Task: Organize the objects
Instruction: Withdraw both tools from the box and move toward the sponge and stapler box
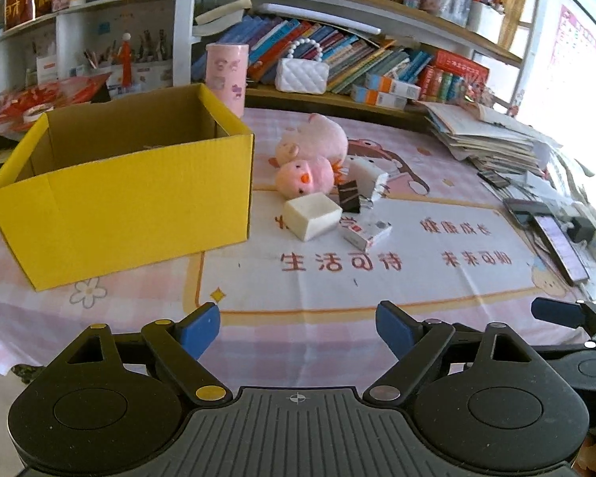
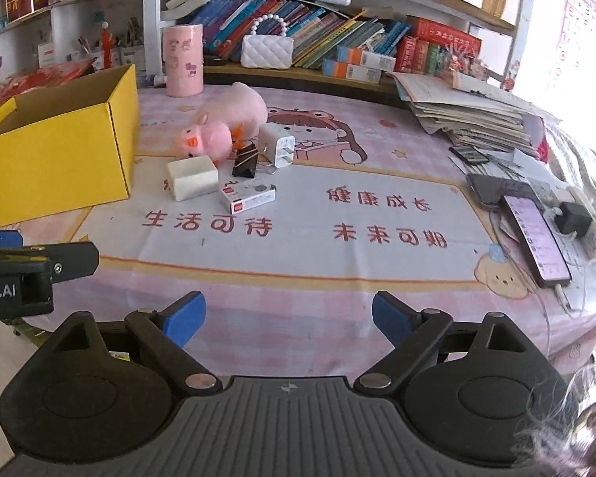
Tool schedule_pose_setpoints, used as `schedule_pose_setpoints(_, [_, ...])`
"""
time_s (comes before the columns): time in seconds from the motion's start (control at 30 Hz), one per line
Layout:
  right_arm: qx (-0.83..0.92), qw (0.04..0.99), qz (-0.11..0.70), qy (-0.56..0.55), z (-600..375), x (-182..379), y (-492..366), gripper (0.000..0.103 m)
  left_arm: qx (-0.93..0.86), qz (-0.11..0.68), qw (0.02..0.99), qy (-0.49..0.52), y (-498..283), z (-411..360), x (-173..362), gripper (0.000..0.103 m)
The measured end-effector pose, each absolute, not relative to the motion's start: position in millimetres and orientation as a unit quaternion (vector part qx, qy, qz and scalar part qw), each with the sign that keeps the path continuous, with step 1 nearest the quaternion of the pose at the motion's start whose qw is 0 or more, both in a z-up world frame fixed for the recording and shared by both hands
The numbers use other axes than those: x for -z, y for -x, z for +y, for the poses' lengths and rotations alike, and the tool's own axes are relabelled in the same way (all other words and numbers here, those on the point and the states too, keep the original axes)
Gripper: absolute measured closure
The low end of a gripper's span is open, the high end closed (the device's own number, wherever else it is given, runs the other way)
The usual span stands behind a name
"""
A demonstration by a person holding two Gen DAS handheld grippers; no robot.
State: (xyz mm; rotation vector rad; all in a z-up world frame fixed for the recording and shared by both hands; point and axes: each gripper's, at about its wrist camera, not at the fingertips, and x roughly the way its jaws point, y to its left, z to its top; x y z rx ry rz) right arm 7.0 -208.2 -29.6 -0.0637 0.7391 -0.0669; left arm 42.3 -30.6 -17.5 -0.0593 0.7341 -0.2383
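An open yellow cardboard box point(image 1: 127, 194) point(image 2: 55, 151) stands on the left of the table. Right of it lies a cluster: two pink plush toys point(image 1: 306, 175) point(image 2: 210, 137), a white foam block point(image 1: 312, 214) point(image 2: 192, 177), a black binder clip point(image 1: 349, 195) point(image 2: 245, 163), a white charger plug point(image 1: 367, 173) point(image 2: 276, 145) and a small white carton point(image 1: 365, 232) point(image 2: 248, 196). My left gripper point(image 1: 298, 326) is open and empty near the table's front edge. My right gripper point(image 2: 288, 318) is open and empty, beside the left one.
A pink cylinder point(image 1: 226, 75) stands behind the box. Phones and a charger point(image 2: 536, 230) lie at the right edge, with a paper stack point(image 2: 469, 119) behind them. Bookshelves with a white handbag point(image 2: 267, 49) line the back.
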Motion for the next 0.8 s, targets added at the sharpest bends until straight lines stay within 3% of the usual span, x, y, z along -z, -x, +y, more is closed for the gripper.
schedule_pose_setpoints(0.8, [-0.111,0.918,0.373,0.074,-227,49,-117,0.013,0.025,0.391,0.918,0.058,-115,-54,29,0.012])
